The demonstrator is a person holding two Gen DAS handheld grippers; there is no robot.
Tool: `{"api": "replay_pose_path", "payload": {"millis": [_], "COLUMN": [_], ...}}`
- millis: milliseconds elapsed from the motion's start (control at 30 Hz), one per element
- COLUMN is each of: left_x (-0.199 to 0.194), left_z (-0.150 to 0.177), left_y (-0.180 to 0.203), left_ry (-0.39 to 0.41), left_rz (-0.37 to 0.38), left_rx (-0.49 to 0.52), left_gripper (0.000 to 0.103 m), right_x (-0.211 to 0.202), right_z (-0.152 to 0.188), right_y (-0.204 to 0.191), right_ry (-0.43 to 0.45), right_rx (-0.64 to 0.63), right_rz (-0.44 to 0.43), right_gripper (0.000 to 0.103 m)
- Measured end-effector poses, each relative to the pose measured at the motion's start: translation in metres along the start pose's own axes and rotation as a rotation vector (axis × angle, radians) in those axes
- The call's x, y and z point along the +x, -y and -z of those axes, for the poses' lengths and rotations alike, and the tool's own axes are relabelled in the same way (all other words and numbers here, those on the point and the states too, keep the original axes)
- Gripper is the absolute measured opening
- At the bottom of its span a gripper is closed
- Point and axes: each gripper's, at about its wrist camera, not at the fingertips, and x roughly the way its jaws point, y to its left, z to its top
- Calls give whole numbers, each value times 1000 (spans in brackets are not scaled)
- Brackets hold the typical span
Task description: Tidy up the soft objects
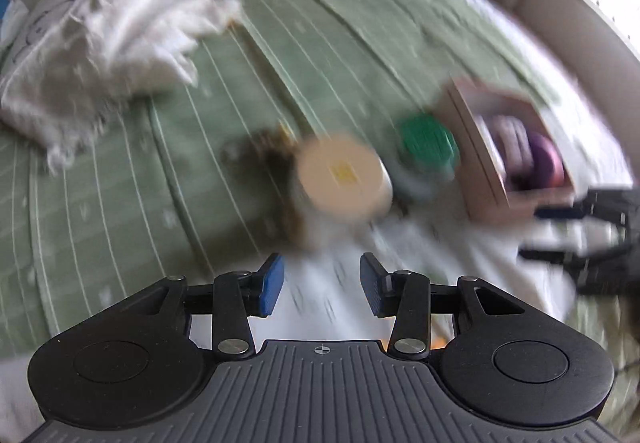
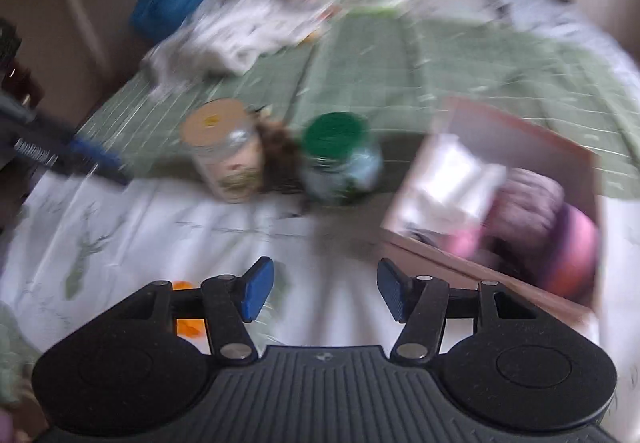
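a bed under a green striped blanket [image 1: 120, 171], with a white printed sheet [image 2: 132, 227] laid over its near end; everything smeared by motion blur in both views. near the middle of the bedding, a beige-lidded jar [image 1: 344, 179] as landmark, label unreadable. just right of the jar, a green-lidded jar [image 1: 428, 147], and between the two a dark brown fuzzy thing [image 2: 280, 159], mostly hidden behind them and too blurred to name. further right of the jar, an open cardboard box [image 2: 456, 263], holding purple and pink soft bundles [image 2: 536, 211] and something white [image 2: 452, 179], outlines melted together. far behind the jar to the left, a rumpled white cloth [image 1: 120, 39] on the blanket. left gripper [image 1: 322, 285] hovering above the sheet short of the jar, blue pads [image 1: 272, 283] spread apart, nothing between. right gripper [image 2: 324, 289] likewise parted and holding nothing, near the box corner. an orange scrap [image 2: 188, 323] half hidden behind the right gripper's linkage, unidentifiable.
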Motion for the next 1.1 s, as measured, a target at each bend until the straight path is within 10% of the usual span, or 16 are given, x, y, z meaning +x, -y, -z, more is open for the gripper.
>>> {"api": "replay_pose_path", "payload": {"millis": [233,467,600,767,867,1100], "left_x": [39,108,132,151,159,186], "left_z": [-38,-57,-87,-122,-124,-114], "left_y": [-90,-128,-119,-80,-49,-32], "left_ry": [108,-63,-45,-44,-88,-181], "left_rz": [176,321,259,202,168,-5], "left_rx": [-376,-621,-535,-180,-24,41], "left_gripper": [46,46,46,46,46,45], "right_x": [31,37,25,-1,9,40], "right_z": [-93,-123,-111,-82,-66,-51], "right_y": [-40,-39,-65,-68,-71,-68], "right_ry": [-53,-186,-229,-68,-73,-168], "right_rx": [-82,67,25,125,-22,-103], "right_rz": [24,96,185,113,200,183], "right_gripper": [57,57,57,57,57,57]}}
